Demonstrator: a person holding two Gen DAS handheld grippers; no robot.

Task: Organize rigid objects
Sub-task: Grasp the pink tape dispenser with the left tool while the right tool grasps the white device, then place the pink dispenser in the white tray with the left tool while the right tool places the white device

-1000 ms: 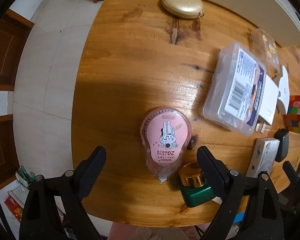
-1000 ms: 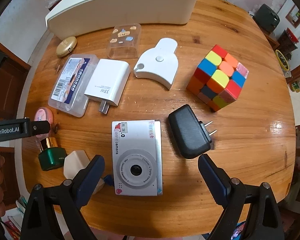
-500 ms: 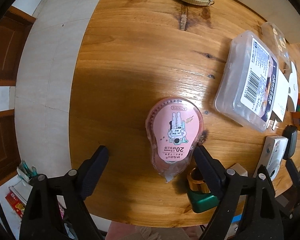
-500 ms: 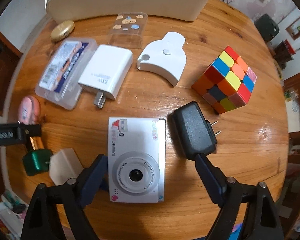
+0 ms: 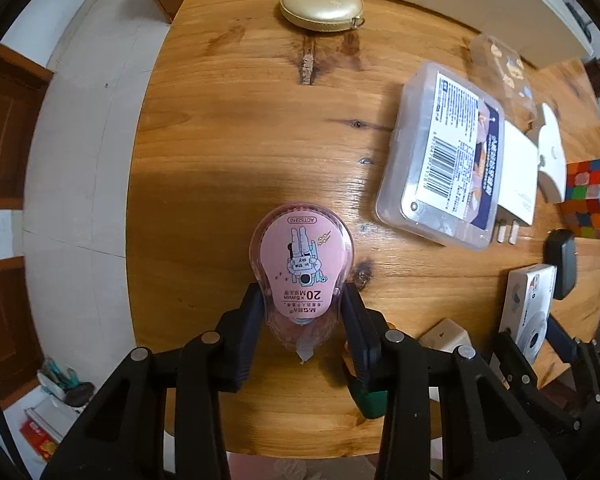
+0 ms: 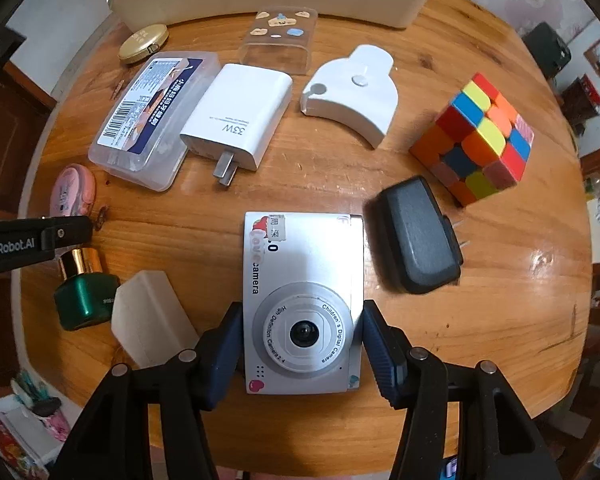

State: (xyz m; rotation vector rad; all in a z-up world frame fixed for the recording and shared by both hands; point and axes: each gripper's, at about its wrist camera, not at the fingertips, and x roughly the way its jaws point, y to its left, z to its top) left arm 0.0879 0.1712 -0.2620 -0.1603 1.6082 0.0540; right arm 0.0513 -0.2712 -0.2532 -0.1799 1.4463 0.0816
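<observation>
On the round wooden table [image 5: 228,128], the left gripper [image 5: 302,312] clamps the light, slippery pink plastic correction-tape dispenser [image 5: 302,268] at its narrow end, while the right gripper [image 6: 303,334], closing, squeezes the stiff, fragile silver children's camera [image 6: 302,300] by its flat sides.

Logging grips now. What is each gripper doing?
Left gripper: shut on the pink plastic correction-tape dispenser.
Right gripper: jaws closing, pads against the sides of the silver children's digital camera.
</observation>
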